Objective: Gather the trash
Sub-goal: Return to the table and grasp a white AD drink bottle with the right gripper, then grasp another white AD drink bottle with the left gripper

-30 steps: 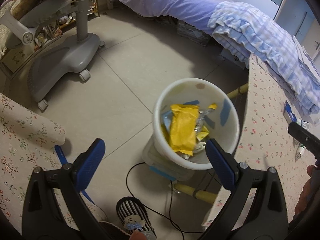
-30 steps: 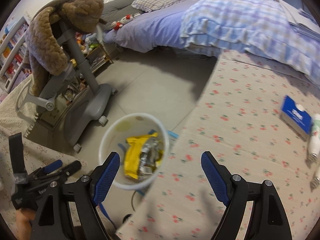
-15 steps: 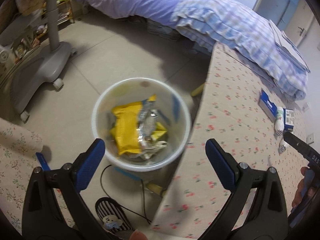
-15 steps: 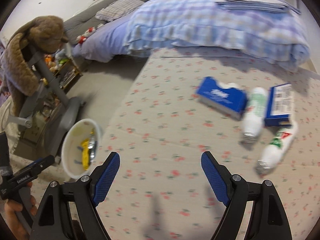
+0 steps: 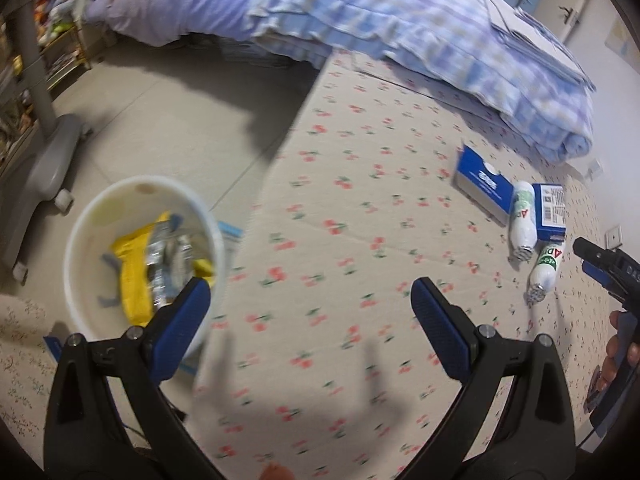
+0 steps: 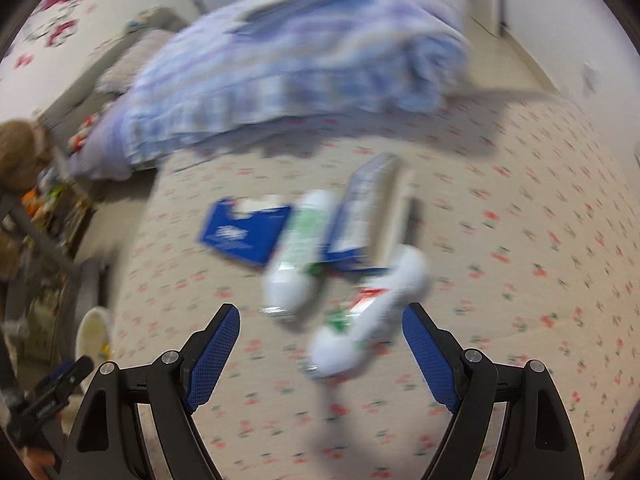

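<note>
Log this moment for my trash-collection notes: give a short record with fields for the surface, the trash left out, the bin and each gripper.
surface: table with a cherry-print cloth
trash left out: two white bottles lying down, a flat blue box and a second blue box, clustered together
bin: white bucket on the floor beside the table, holding yellow and silver wrappers
left gripper: open, empty
right gripper: open, empty, over the nearer bottle

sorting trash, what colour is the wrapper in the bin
Yellow wrapper in the white bin; left wrist view.
</note>
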Demonstrator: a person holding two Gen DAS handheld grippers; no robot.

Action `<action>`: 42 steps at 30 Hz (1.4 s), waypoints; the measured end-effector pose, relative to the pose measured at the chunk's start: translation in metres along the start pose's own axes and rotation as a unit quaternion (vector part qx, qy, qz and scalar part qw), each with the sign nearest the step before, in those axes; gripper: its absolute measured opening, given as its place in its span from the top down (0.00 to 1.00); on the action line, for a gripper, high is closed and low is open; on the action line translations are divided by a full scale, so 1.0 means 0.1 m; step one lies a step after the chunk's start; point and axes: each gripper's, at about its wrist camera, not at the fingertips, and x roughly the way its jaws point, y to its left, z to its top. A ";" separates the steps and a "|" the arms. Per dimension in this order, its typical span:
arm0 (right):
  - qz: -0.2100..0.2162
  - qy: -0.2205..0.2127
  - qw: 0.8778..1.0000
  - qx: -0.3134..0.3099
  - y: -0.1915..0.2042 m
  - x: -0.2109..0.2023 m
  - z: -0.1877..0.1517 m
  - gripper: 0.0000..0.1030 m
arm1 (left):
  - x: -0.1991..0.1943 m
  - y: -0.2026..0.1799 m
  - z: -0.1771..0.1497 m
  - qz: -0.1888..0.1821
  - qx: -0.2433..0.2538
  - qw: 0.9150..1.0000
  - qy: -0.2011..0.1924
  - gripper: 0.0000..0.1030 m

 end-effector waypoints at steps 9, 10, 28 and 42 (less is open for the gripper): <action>-0.007 0.054 0.997 0.056 -0.31 0.37 0.03 0.19 | 0.24 -0.55 0.15 -0.028 0.021 0.999 0.002 0.03; -0.004 0.059 0.996 0.060 -0.32 0.41 0.03 0.21 | 0.26 -0.62 0.16 -0.034 0.024 0.999 0.001 0.03; 0.003 0.057 0.996 0.067 -0.92 0.04 -0.12 0.58 | 0.60 -1.94 0.19 -0.164 0.115 0.979 -0.037 0.27; -0.017 0.058 0.995 0.081 -1.51 -0.14 -0.27 0.59 | 0.82 -2.08 0.17 -0.212 0.104 0.971 -0.044 0.61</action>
